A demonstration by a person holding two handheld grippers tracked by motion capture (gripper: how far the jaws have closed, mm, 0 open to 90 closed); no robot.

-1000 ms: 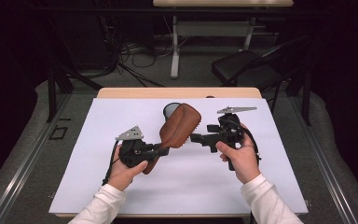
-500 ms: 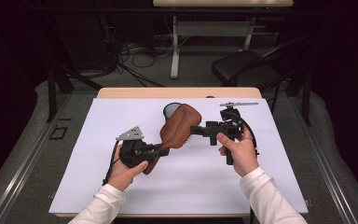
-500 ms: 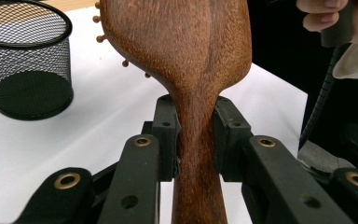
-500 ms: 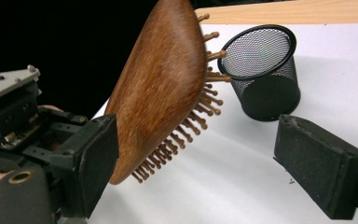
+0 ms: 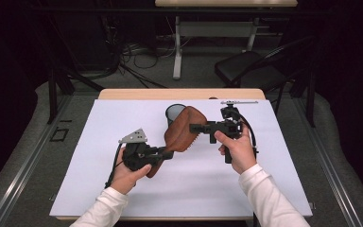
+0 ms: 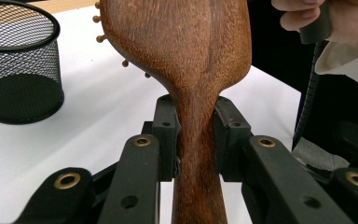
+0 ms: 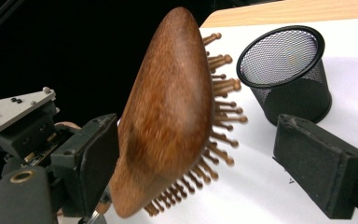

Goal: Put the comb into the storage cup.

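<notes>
left gripper (image 6: pixel 193 135) clamped on wooden hairbrush (image 6: pixel 191 51) handle, brush lifted. right gripper (image 7: pixel 223 158) jaws open around the head, not gripping. mesh cup (image 5: pixel 175 113) empty; handover or placing pending.

Bright light falls from above on the white table (image 5: pixel 99 189), and the room behind it is very dark. Shadows under the hands are soft and faint. Close to the right claw (image 7: pixel 196 154), the wooden brush (image 7: pixel 168 107) looks a bit blurry, mostly its pins. By the left claw (image 6: pixel 196 135), the brush handle is sharp and the mesh cup (image 6: pixel 18 60) beyond is softer.
</notes>
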